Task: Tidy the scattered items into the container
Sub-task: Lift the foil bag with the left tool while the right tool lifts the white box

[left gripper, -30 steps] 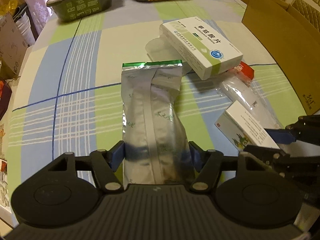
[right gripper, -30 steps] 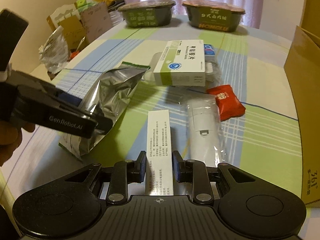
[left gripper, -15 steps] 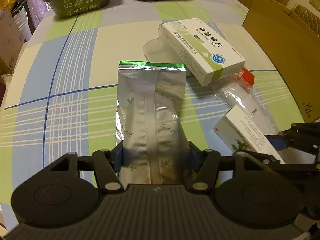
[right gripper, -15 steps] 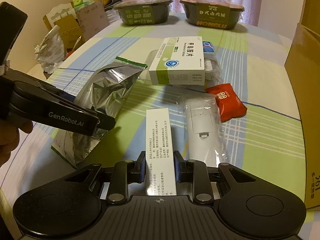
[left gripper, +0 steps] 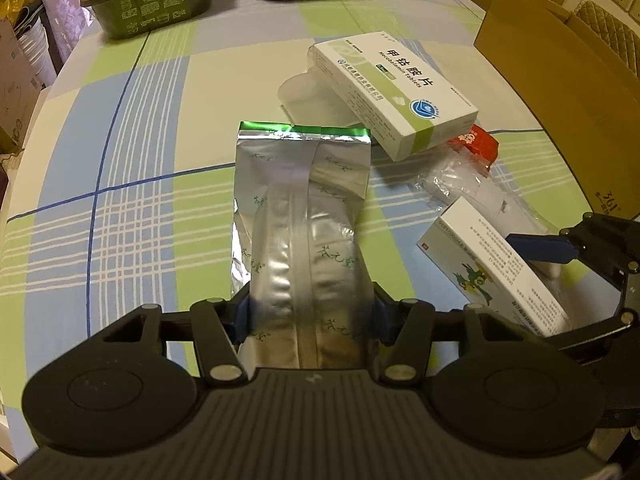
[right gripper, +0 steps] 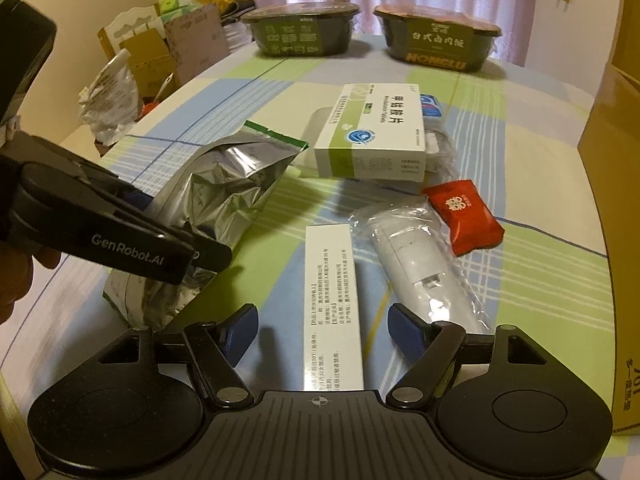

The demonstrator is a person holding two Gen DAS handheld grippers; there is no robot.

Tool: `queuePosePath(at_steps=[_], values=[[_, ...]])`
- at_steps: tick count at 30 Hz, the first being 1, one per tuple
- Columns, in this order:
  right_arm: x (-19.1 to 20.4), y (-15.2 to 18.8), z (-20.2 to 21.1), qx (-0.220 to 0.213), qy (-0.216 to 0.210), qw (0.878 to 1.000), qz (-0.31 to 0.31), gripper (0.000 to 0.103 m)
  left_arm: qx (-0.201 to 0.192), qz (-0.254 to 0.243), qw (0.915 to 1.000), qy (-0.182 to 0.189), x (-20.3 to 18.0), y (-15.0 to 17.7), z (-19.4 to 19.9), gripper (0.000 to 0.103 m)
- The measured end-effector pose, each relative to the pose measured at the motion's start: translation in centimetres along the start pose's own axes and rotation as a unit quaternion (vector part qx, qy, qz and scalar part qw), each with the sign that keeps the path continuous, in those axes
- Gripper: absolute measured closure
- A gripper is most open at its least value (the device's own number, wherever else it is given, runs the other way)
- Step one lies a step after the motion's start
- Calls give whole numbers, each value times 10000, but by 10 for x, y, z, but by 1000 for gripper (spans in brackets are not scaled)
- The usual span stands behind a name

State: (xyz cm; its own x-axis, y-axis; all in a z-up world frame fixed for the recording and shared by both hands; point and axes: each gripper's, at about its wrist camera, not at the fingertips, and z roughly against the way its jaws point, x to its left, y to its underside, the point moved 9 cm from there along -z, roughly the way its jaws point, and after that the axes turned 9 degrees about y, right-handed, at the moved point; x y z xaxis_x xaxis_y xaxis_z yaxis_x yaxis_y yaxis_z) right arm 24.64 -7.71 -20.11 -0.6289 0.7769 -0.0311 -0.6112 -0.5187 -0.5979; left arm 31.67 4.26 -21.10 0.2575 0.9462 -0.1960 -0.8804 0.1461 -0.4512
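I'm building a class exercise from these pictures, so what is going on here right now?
A person holds a gripper in each hand over a checked table. The left gripper is clamped on a silver foil pouch. The right gripper is open around a narrow white box. The cardboard container waits to the right; a larger medicine box and red packet still lie out.

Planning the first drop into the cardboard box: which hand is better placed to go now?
Left: its tongs are shut on the foil pouch. The right tongs stand open around the narrow white box, gripping nothing.
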Motion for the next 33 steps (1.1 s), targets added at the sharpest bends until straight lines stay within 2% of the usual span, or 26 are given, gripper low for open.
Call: queuePosePath(at_steps=[1,2,3,5,19,26,33], values=[[0,1,-1,27,15,10000,16,32,0,-15,10000,-6,-1,0,0,51],[0,2,-3,108,-13,9999,34,58,-3,-26,10000,2,-2,0,0,51],[0,3,-5,150,46,9999,31,69,-6,-23,10000,17,-2,0,0,51],[-3,3,-4,158,81,9998,-13,74,-19,7,10000,60,-3,0,0,51],[-4,-10,15,-217,80,9997,-98,74,-32,103,9999,46,-3,7,11,51],[-11,-4,38,-354,189,9991,-157,74,-138,131,9998,-41,-11,17,31,51],[-30,7,74,-490,373,9966,-553,74,-218,261,9994,-30,-33,35,61,51]])
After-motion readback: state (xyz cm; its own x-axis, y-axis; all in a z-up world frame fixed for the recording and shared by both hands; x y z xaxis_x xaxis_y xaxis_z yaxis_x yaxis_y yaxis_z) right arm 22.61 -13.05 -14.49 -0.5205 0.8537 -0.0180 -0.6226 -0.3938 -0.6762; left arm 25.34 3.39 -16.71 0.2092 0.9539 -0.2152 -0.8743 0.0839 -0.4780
